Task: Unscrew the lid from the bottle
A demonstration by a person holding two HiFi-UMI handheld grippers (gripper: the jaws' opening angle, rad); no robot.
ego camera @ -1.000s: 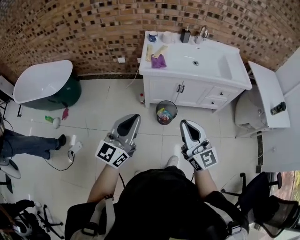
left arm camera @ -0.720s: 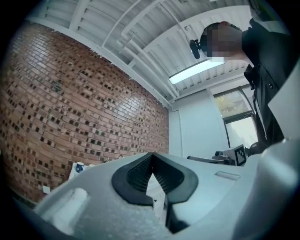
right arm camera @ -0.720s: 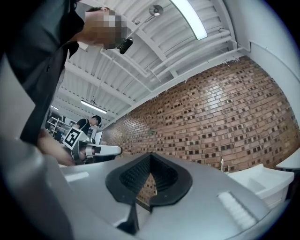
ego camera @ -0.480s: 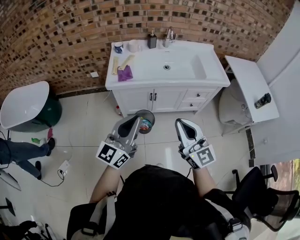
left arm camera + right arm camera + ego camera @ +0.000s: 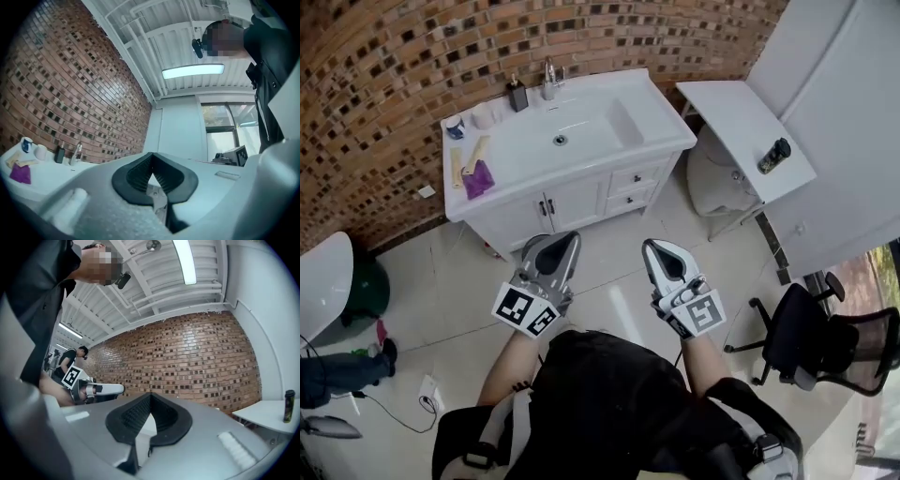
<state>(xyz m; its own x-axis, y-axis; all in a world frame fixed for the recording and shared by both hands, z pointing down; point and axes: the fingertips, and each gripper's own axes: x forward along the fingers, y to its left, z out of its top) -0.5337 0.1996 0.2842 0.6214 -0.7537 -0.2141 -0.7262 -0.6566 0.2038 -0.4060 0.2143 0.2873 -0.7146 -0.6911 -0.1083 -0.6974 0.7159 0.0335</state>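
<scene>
Bottle (image 5: pixel 774 156): dark, upright on white table (image 5: pixel 731 108), lid (image 5: pixel 289 393) seemingly on.
Left gripper (image 5: pixel 568 240): closed, holding nothing.
Right gripper (image 5: pixel 654 247): closed, holding nothing.

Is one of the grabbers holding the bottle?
No, the bottle stands on the white table, apart from the shut, empty left gripper and right gripper.

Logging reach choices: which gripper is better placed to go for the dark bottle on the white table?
Right, probably. The right gripper sits on the side of the white table where the bottle stands upright; the left gripper is farther off, nearer the sink cabinet. Both are shut and empty.
</scene>
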